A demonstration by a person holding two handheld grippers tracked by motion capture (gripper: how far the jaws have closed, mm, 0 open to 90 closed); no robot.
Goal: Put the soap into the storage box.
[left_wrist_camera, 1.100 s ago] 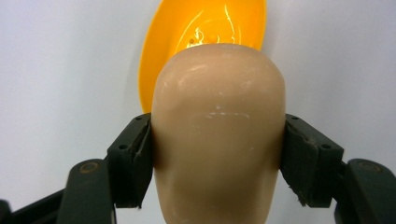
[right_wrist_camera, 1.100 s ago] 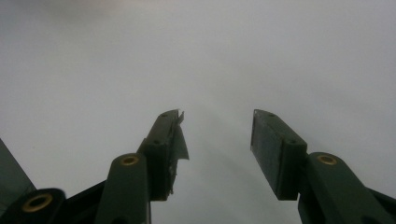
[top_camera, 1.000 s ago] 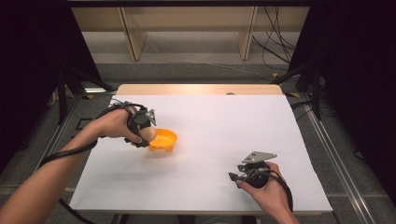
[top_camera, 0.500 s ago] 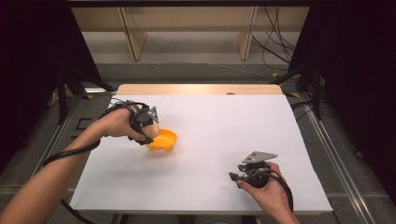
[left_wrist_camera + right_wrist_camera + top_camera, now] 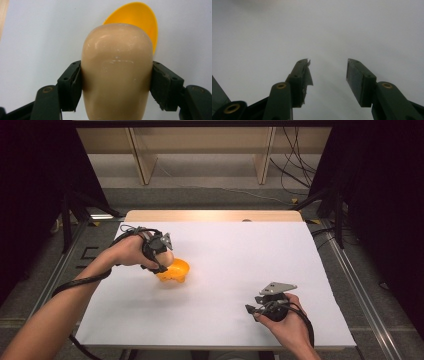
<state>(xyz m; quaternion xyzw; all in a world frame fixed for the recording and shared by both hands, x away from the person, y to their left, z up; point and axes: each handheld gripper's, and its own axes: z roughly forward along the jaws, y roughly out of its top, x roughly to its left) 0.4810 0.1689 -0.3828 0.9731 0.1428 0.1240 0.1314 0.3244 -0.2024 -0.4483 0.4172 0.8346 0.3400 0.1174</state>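
Note:
A smooth beige rounded object (image 5: 117, 67) is clamped between the jaws of my left gripper (image 5: 116, 82), which is shut on it. Just beyond it sits an orange bowl (image 5: 140, 20). In the high view the left gripper (image 5: 161, 255) holds the beige object (image 5: 167, 257) at the near-left rim of the orange bowl (image 5: 176, 271), left of the table's middle. My right gripper (image 5: 328, 75) stands open over bare white surface, nothing between its jaws. In the high view the right gripper (image 5: 255, 309) rests near the front right of the table.
The white table top (image 5: 240, 250) has a wooden strip (image 5: 210, 215) along its far edge. Cables trail from both grippers. Wooden furniture legs and loose cables stand on the floor behind; dark curtains flank both sides.
My left gripper with the beige object has shifted slightly toward the bowl, and the bowl has moved a little nearer and left. The right gripper has stayed put.

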